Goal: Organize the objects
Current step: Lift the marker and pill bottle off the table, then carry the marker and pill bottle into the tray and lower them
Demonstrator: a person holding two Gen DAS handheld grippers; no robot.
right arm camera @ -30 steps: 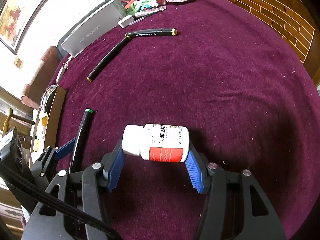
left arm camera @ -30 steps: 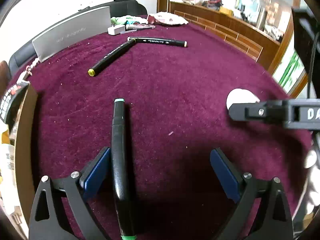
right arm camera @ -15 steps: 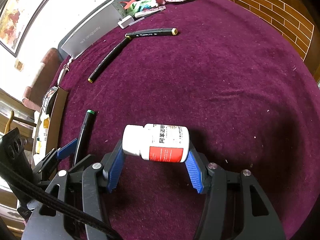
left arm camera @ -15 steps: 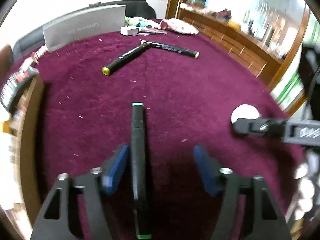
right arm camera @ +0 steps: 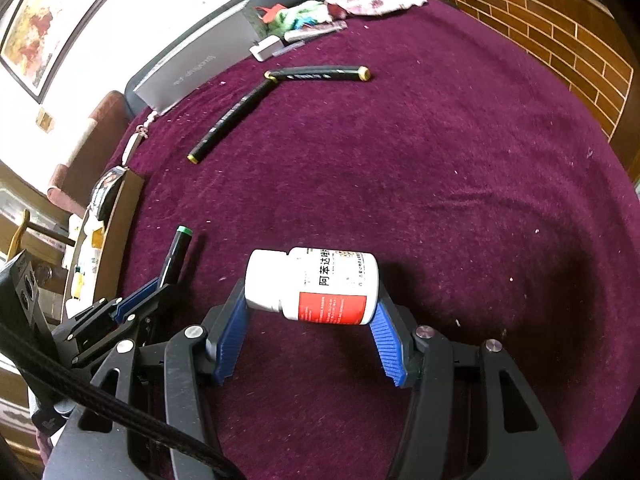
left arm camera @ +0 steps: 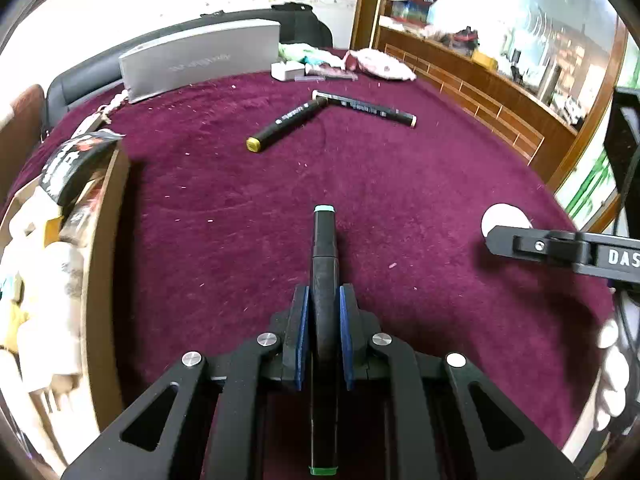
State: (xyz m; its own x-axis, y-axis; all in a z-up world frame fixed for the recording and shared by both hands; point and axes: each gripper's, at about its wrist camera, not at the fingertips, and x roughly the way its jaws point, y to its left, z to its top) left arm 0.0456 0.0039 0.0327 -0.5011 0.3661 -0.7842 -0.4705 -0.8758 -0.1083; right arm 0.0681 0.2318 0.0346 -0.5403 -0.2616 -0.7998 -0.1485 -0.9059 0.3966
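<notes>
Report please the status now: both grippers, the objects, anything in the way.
Left gripper shut on black green-capped marker. Right gripper shut on white pill bottle with red label. Two black markers lie ahead on maroon tablecloth; path clear.

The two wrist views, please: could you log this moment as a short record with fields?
surface: maroon tablecloth
left gripper: shut on green-capped marker
right gripper: shut on white pill bottle, lying sideways between the pads
loose items: two black markers, ends meeting in a V
left edge: cardboard box holding packets
far edge: grey box, clutter
</notes>
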